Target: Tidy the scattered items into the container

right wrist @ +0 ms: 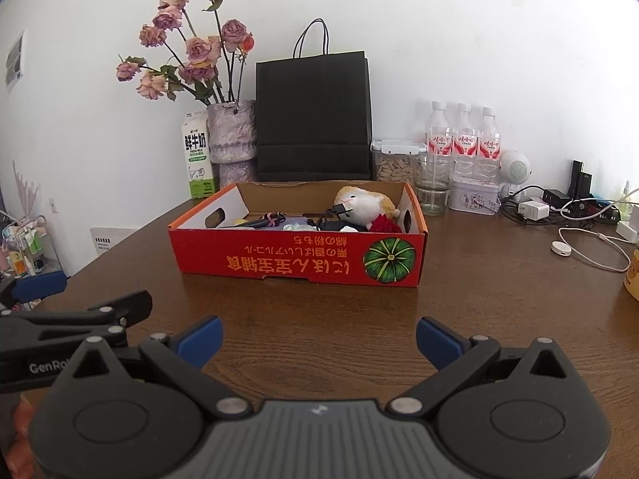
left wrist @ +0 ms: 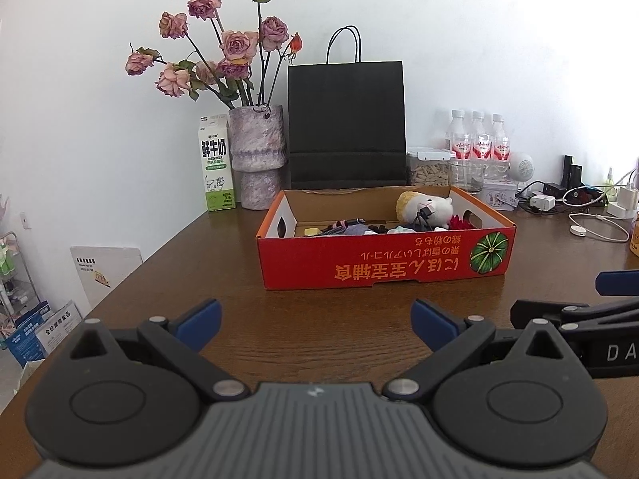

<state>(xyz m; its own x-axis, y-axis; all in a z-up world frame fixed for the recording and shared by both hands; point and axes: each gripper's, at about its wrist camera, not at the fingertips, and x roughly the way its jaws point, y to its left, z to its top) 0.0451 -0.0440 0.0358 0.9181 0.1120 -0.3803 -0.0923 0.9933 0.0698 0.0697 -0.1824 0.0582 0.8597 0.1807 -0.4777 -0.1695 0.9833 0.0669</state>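
1. We hold the left gripper [left wrist: 315,325] and the right gripper [right wrist: 319,343] side by side above the near edge of the desk [left wrist: 199,279], both with jaws spread wide and nothing between them.
2. Straight ahead of both lies the red box [left wrist: 383,255], its long axis running left to right across our line of reach, its printed long wall facing us.
3. In the left view the box sits slightly right of centre; in the right view slightly left of centre (so neither gripper is clearly nearer, in our judgement).
4. Inside the box we see a plush toy [left wrist: 427,207] toward its right end, with a dark cable, a red item and smaller bits along the floor; the left part looks emptier.
5. Between the grippers and the box the desk is bare wood, so open room for moving is ample there.
6. We see nothing loose there to collect; the tidying looks close to finished.
7. Behind the box a black bag [left wrist: 345,123], a vase [left wrist: 257,155] and bottles [left wrist: 477,139] crowd the far edge, so reaches should stop short of them.
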